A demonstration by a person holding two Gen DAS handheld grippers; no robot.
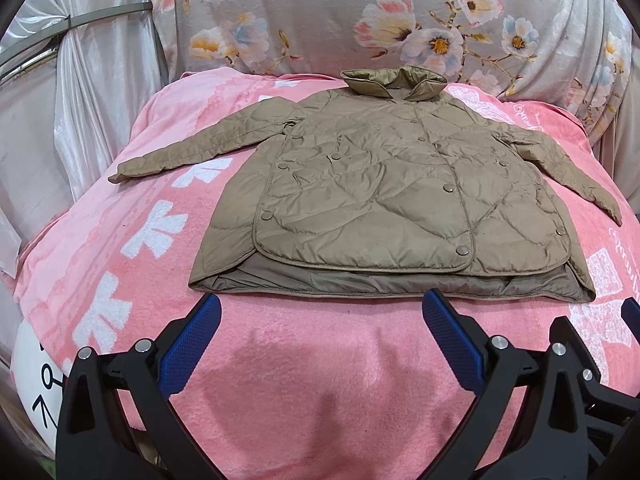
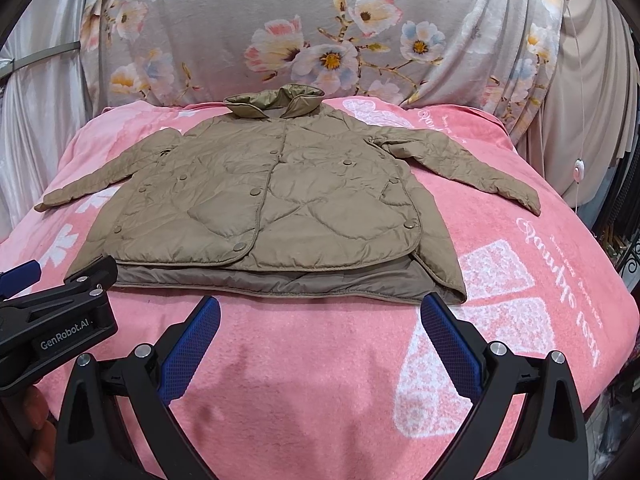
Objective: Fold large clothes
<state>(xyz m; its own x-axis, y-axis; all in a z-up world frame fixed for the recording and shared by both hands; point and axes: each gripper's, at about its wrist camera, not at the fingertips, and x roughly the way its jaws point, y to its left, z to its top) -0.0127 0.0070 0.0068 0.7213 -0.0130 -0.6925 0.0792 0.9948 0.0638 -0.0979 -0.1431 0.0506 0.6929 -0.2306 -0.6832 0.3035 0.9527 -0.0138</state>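
Pink blanket point(image 1: 280, 360) on the bed carries the quilted tan jacket point(image 1: 372, 192), flat, front up, collar far, hem nearest; long axis runs away from both tools, sleeves out sideways. Left hand-held gripper point(image 1: 320, 316): spread, empty, just short of the hem's left-centre. Right hand-held gripper point(image 2: 320, 316): spread, empty, by the hem's right half. Neither touches; roughly equally near.

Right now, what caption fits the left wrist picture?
Open left gripper hovers before a tan quilted jacket spread flat on a pink blanket.
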